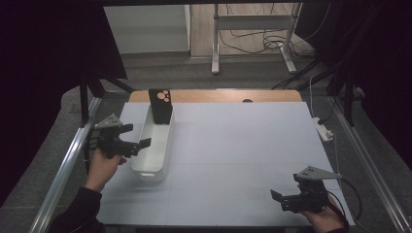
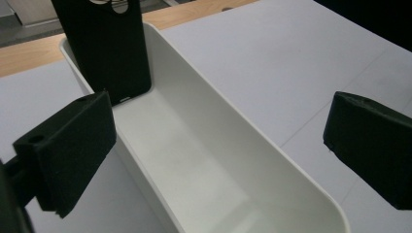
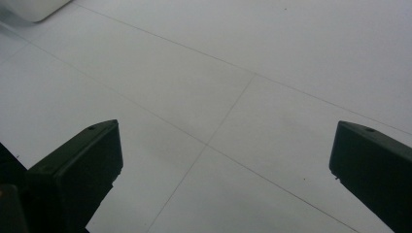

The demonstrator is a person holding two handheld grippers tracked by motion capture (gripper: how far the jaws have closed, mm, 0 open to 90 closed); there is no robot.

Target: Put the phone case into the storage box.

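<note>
A long white bin (image 1: 166,141) (image 2: 272,160) lies on the left half of the pale table. A black phone case (image 1: 161,106) (image 2: 108,48) with round camera holes stands upright in the bin's far end, leaning on the end wall. My left gripper (image 1: 138,138) (image 2: 218,150) hovers at the bin's left rim, open, jaws wide apart with nothing between them. Near the front right corner of the table my right gripper (image 1: 278,198) (image 3: 223,174) is open over bare table surface.
The pale table mat (image 1: 243,145) has a wooden strip (image 1: 218,95) along its far edge. Metal rails (image 1: 63,170) run down both sides. A power strip (image 1: 324,130) lies off the right edge. A desk frame and cables (image 1: 252,43) stand beyond.
</note>
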